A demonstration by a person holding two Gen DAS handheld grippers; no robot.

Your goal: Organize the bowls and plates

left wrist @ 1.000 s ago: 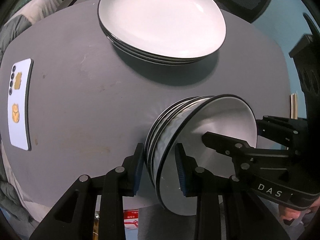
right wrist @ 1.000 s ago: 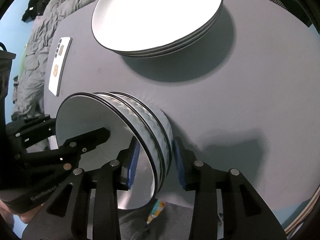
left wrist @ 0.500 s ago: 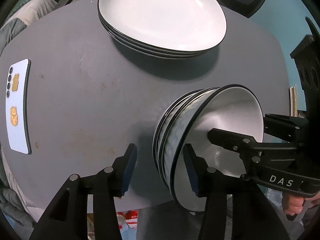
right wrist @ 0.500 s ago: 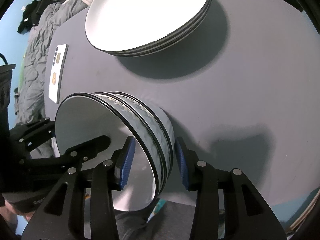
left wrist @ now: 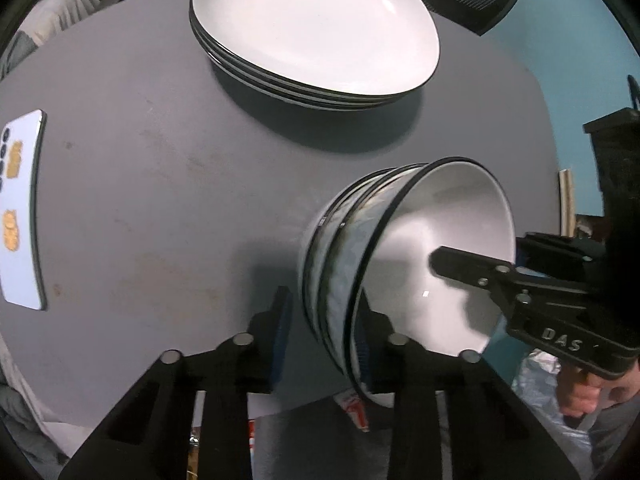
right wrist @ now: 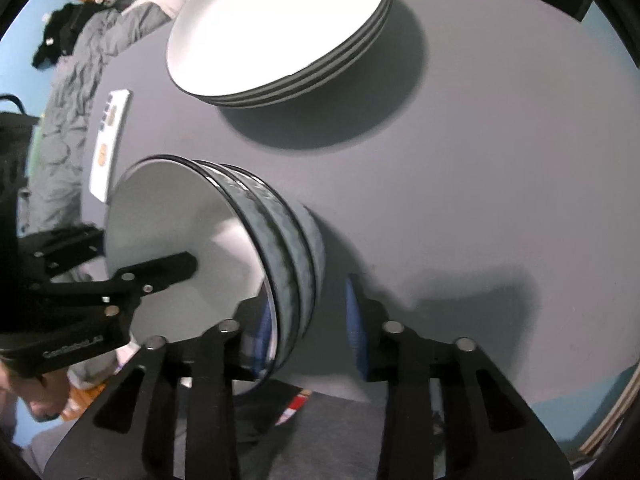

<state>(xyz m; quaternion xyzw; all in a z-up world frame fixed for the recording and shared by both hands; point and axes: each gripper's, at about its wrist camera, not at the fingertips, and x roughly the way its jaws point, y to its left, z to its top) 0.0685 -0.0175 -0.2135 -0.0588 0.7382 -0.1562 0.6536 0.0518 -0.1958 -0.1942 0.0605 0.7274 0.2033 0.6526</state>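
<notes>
Nested bowl stack [left wrist: 360,256] sits just in front of plate stack [left wrist: 312,32]. Your left gripper [left wrist: 320,332] and right gripper [right wrist: 308,320] straddle opposite rims, jaws closing, not yet clamped. Ceramic: heavy, slick, chippable; grip rims deep.

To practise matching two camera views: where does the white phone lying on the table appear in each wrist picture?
Left wrist view: the phone lies at the far left edge, on the grey table.
Right wrist view: the phone sits upper left, beyond the nested bowls.
Shared landmark: the stack of plates, at the top in both.
</notes>
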